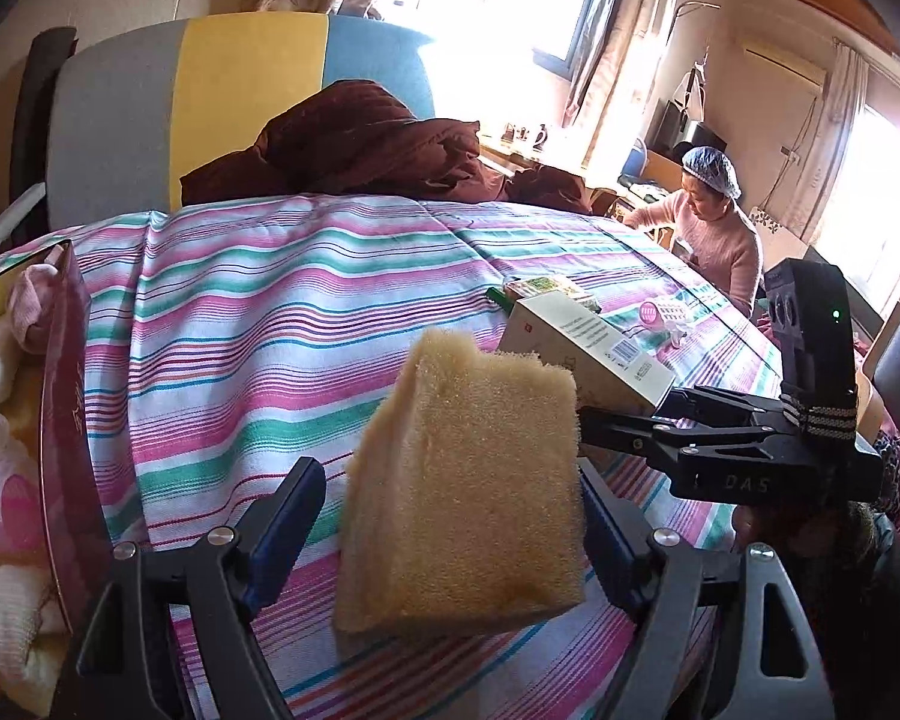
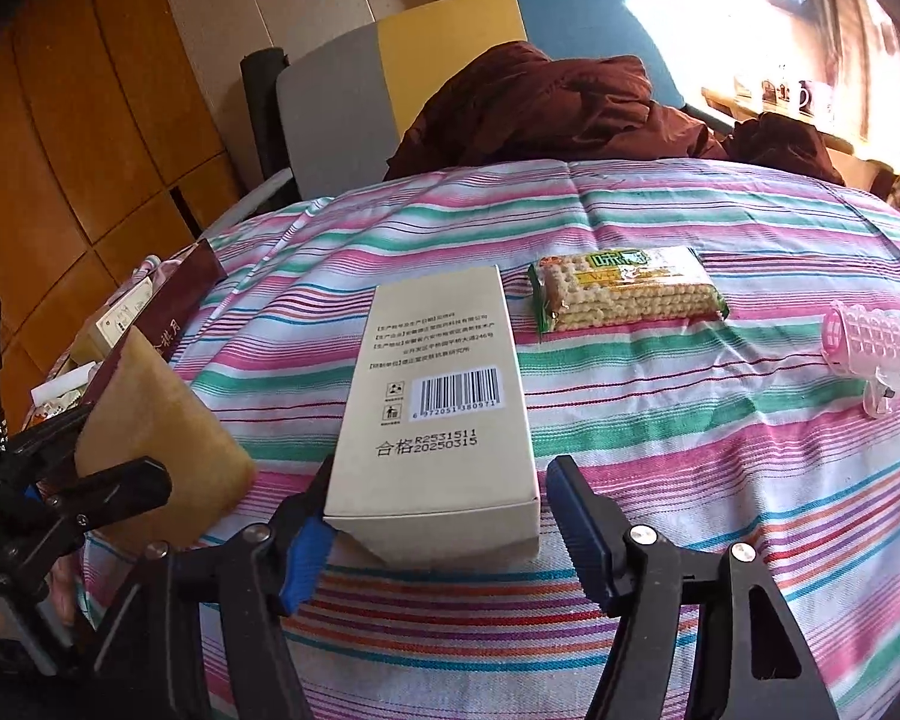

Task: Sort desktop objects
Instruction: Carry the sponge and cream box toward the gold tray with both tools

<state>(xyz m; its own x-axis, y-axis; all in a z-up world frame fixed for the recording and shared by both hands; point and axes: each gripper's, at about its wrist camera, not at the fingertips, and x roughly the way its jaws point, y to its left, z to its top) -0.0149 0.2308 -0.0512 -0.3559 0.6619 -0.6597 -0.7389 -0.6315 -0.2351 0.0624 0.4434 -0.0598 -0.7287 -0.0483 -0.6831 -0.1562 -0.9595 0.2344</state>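
Between my left gripper's (image 1: 450,516) blue pads sits a tan sponge (image 1: 462,498), lifted off the striped cloth (image 1: 240,324). My left jaws look spread wider than the sponge, with a gap showing at the left pad, so I cannot tell how firmly I hold it. If the hold is one-sided, the sponge could tip out as I swing toward the maroon box (image 1: 66,396) at my left. My right gripper (image 2: 438,516) stands wide open around the near end of a cream carton (image 2: 438,402), whose corner is raised off the cloth; closing off-centre could skew it or push it into the crackers (image 2: 627,291). A pink roller (image 2: 870,348) lies well apart at the right. The sponge is coarse, porous and soft-cornered, likely squashy.
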